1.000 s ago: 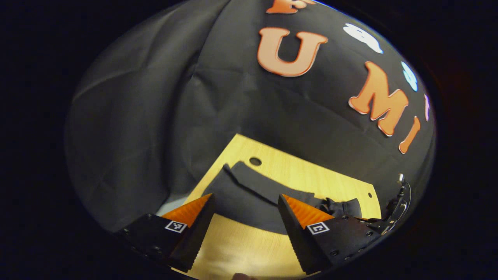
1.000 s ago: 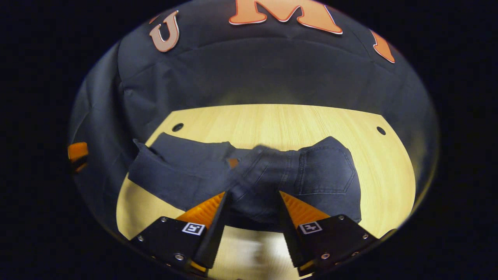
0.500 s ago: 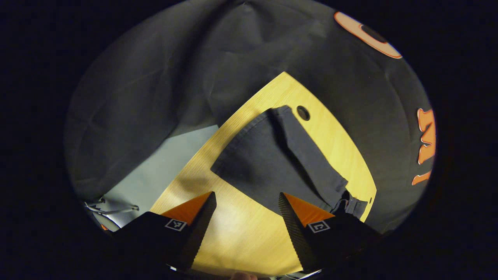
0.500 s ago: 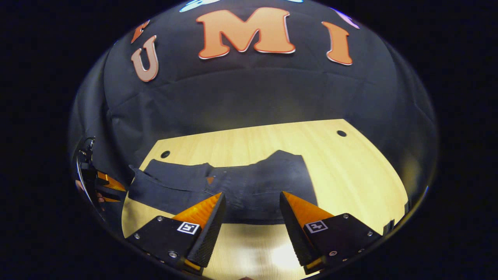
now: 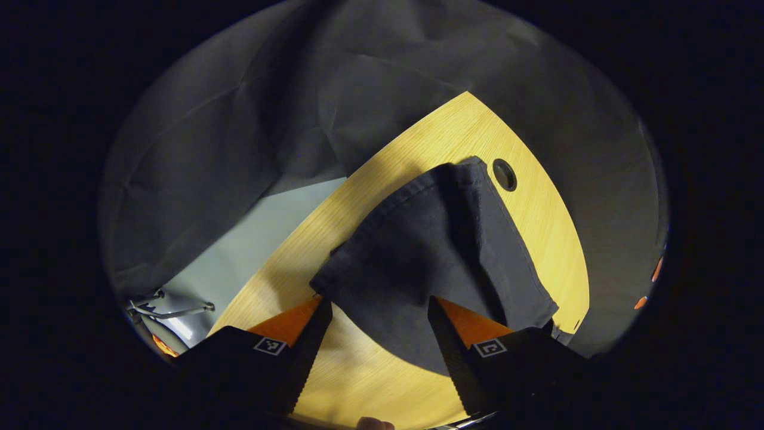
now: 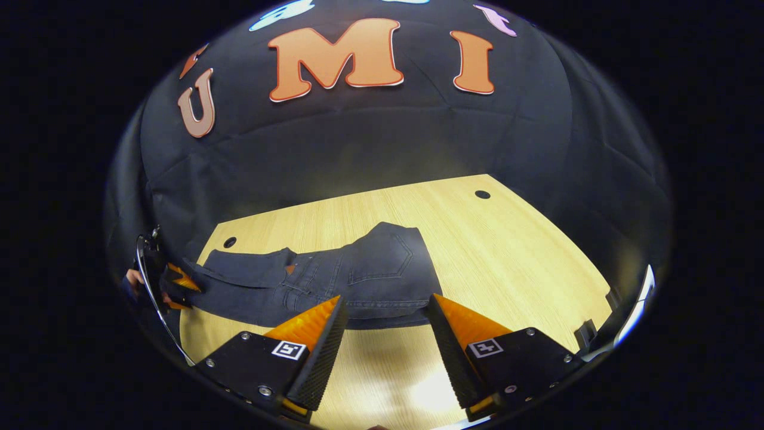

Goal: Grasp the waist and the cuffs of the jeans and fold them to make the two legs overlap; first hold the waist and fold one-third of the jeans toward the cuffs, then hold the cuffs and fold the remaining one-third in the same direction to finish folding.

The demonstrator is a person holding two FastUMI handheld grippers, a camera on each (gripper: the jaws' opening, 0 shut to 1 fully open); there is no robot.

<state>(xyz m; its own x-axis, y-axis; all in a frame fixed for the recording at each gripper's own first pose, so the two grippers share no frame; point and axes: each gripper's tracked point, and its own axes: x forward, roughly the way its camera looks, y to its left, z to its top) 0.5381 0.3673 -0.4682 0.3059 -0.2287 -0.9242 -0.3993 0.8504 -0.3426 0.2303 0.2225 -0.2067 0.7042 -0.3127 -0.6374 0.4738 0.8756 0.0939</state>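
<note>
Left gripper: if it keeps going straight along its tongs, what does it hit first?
Most likely the jeans: the cuff end lies between the open tongs of the left gripper, on the table. Height above the cloth is unclear, so contact could come sooner or later.

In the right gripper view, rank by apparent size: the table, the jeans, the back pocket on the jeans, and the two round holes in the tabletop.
1. table
2. jeans
3. back pocket
4. The hole at far right and the hole at far left look about alike; fisheye distortion makes ranking them unsure.
</note>
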